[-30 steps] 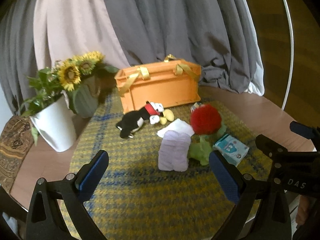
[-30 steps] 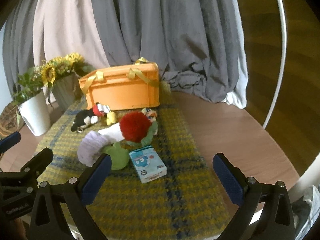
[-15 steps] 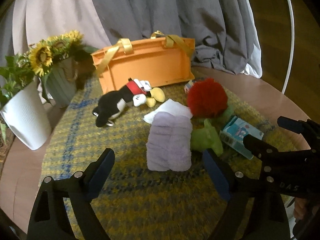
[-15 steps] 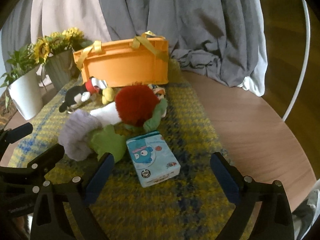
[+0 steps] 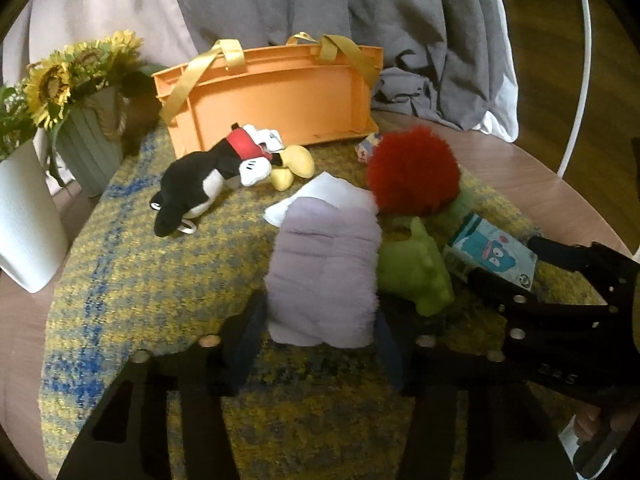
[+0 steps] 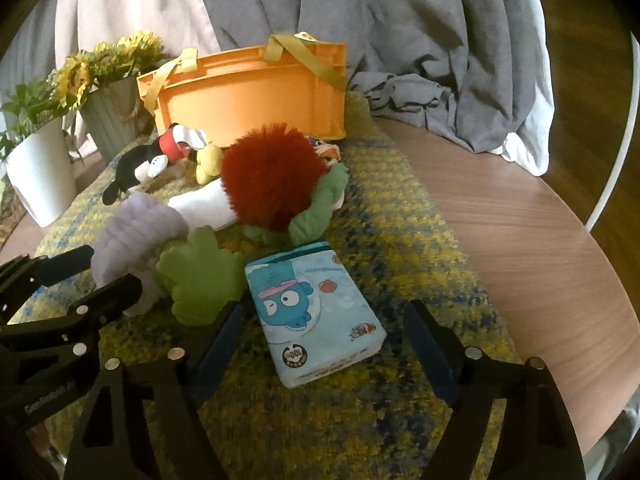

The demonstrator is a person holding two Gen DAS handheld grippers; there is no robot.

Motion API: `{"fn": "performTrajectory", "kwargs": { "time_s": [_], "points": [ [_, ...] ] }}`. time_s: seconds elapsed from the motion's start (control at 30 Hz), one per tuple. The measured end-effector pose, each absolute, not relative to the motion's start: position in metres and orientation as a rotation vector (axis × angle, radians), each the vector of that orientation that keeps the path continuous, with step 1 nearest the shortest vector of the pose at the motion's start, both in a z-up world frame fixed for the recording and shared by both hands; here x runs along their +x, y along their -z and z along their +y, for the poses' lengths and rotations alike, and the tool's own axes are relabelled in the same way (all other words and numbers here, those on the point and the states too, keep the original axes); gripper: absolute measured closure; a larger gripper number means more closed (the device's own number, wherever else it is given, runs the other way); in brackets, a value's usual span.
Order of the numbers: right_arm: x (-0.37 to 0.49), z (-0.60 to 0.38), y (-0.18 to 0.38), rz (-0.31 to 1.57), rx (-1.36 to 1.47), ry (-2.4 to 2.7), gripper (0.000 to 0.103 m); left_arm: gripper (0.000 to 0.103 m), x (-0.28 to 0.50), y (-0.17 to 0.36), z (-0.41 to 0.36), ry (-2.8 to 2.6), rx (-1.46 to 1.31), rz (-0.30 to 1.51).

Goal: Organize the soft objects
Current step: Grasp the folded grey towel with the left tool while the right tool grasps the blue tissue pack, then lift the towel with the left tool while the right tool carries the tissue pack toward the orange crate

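A folded lilac towel (image 5: 324, 276) lies on the yellow-blue mat (image 5: 120, 280); my left gripper (image 5: 318, 326) is open with its jaws on either side of the towel's near end. A blue tissue pack (image 6: 312, 312) lies between the open jaws of my right gripper (image 6: 322, 336). Beside them lie a red-haired green plush (image 6: 272, 176), a white cloth (image 5: 324, 196) and a Mickey plush (image 5: 216, 180). The orange bin (image 5: 276, 92) with yellow handles stands behind them.
A white plant pot (image 5: 24, 224) and a green sunflower vase (image 5: 88, 148) stand at the left. Grey curtains (image 5: 360, 12) hang behind. Bare wooden tabletop (image 6: 520, 216) lies right of the mat. My right gripper shows in the left wrist view (image 5: 560, 300).
Both grippers moved forward and down toward the pile. The left now straddles the lilac towel and the right straddles the tissue pack. Jaw gaps look narrower.
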State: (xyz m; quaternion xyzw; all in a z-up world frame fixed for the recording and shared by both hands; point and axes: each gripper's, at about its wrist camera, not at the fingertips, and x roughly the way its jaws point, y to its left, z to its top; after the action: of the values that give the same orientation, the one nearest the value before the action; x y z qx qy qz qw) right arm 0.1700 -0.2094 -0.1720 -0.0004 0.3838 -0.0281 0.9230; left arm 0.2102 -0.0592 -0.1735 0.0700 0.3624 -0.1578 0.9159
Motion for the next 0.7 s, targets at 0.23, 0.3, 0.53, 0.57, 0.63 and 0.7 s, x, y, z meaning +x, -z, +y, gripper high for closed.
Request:
{"fn": "performTrajectory", "kwargs": {
  "time_s": [0.23,0.3,0.53,0.57,0.63,0.7],
  "points": [
    [0.169,-0.208,0.175,0.807,-0.010,0.065,0.039,0.064,0.204,0.168,-0.054,0.311,0.129,0.729],
    [0.166,-0.207,0.172,0.800,-0.006,0.074,0.039,0.065,0.201,0.165,-0.052,0.304,0.124,0.721],
    [0.152,-0.201,0.149,0.742,-0.004,0.097,0.039,0.067,0.189,0.147,-0.040,0.283,0.087,0.677],
    [0.150,-0.200,0.144,0.734,0.000,0.099,0.039,0.067,0.188,0.143,-0.038,0.280,0.085,0.670],
    [0.147,-0.198,0.136,0.714,0.004,0.105,0.039,0.067,0.185,0.137,-0.034,0.274,0.080,0.653],
    [0.146,-0.196,0.129,0.699,0.008,0.104,0.040,0.067,0.183,0.130,-0.030,0.271,0.072,0.637]
  ]
}}
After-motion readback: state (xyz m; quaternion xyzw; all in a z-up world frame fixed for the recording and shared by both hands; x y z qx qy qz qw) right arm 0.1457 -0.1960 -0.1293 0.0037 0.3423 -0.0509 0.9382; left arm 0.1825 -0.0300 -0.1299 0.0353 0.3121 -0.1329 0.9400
